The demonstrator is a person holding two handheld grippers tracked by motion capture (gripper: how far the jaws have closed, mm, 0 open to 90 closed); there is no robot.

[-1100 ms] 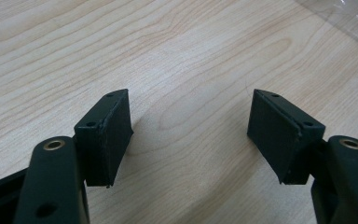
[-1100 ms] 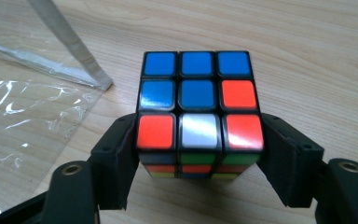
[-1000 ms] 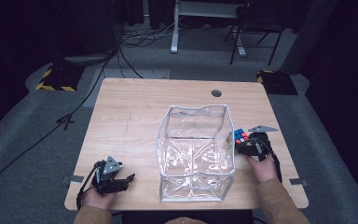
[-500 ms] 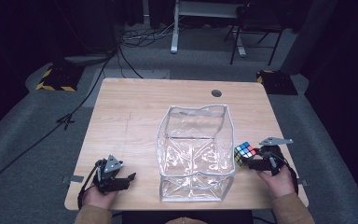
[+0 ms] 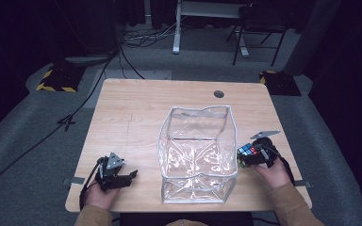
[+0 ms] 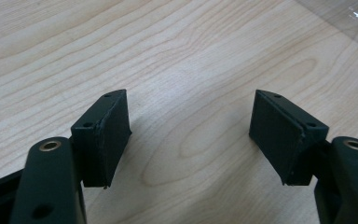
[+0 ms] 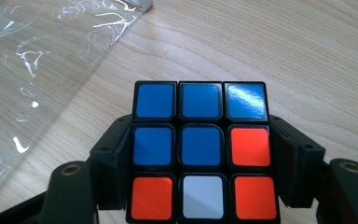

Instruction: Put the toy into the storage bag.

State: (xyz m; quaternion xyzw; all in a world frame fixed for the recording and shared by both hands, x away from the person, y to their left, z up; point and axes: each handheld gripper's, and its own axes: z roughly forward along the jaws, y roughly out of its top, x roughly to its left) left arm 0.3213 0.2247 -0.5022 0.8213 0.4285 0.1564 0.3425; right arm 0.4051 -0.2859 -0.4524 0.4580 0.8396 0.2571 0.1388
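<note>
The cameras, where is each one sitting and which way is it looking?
High view: sits above the person's side, looks forward and down on the table; both hands, the left claw and the right claw show.
Left gripper view: rides on the left claw, looks along its open jaws at bare wood.
Right gripper view: rides on the right claw, looks along its jaws, closed on the puzzle cube.
Shared: the high view and the right gripper view both show the cube and the clear plastic bag.
</note>
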